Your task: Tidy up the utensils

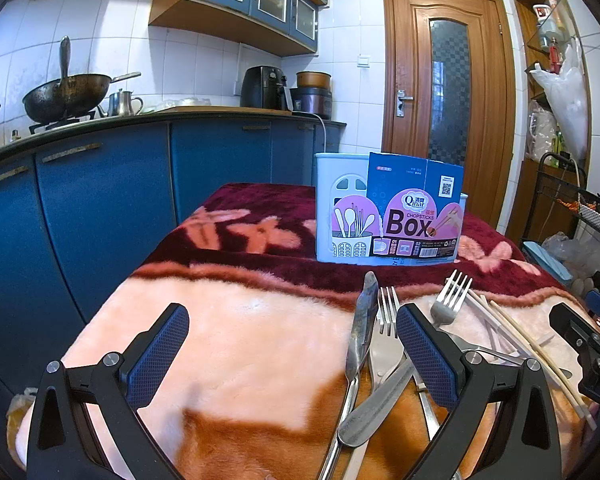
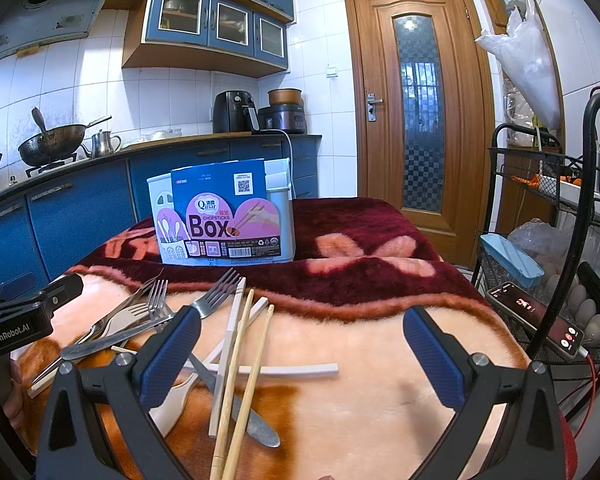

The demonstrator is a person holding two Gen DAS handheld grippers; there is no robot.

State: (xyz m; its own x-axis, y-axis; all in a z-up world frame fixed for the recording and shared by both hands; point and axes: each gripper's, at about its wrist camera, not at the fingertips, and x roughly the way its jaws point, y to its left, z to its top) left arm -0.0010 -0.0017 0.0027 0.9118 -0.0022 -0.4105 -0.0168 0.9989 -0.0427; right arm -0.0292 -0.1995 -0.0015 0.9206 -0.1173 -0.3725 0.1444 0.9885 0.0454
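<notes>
Left hand-held gripper [image 1: 292, 354] and right hand-held gripper [image 2: 302, 354] both hover with jaws apart and empty, flanking the pile, apparently poised to pick. Knives [image 1: 362, 324], forks [image 1: 450, 298] and chopsticks [image 2: 240, 368] lie crossed in a loose heap on the blanket-covered worktop [image 2: 380, 380]. The box [image 2: 224, 216] stands upright behind, well apart, evidently the destination.

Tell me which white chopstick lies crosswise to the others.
The white square chopstick lying flat across the blanket, left to right; the other white ones and the bamboo pair point toward the holder.
</notes>
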